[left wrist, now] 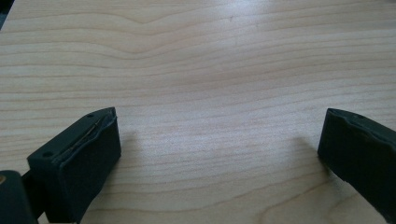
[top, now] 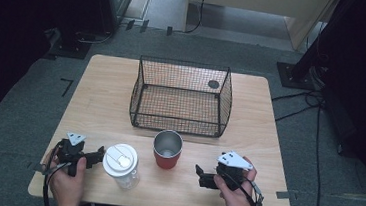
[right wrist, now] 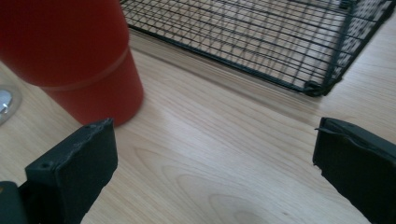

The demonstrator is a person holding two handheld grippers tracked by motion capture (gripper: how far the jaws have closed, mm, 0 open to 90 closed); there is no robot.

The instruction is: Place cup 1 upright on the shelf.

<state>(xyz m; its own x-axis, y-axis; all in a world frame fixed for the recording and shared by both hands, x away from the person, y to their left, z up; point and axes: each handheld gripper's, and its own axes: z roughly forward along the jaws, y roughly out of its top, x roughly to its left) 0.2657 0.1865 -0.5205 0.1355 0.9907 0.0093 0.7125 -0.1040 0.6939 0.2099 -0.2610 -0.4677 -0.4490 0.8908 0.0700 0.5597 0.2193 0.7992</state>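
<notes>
A red cup [top: 167, 151] with a shiny steel inside stands upright near the table's front middle. To its left is a clear jar [top: 122, 165] with a white lid. My left gripper [top: 97, 154] lies just left of the jar, jaws wide apart. In the left gripper view it [left wrist: 218, 123] is open over bare wood. My right gripper [top: 200, 176] sits to the right of the cup. In the right gripper view it [right wrist: 215, 128] is open with nothing between its jaws, and the red cup [right wrist: 79, 60] stands ahead on the left.
A black wire basket [top: 181, 99] stands empty behind the cup, and its front edge [right wrist: 261, 51] lies close ahead of the right gripper. A dark disc [top: 213, 84] shows on the table behind the basket. Cables run over the floor at the right.
</notes>
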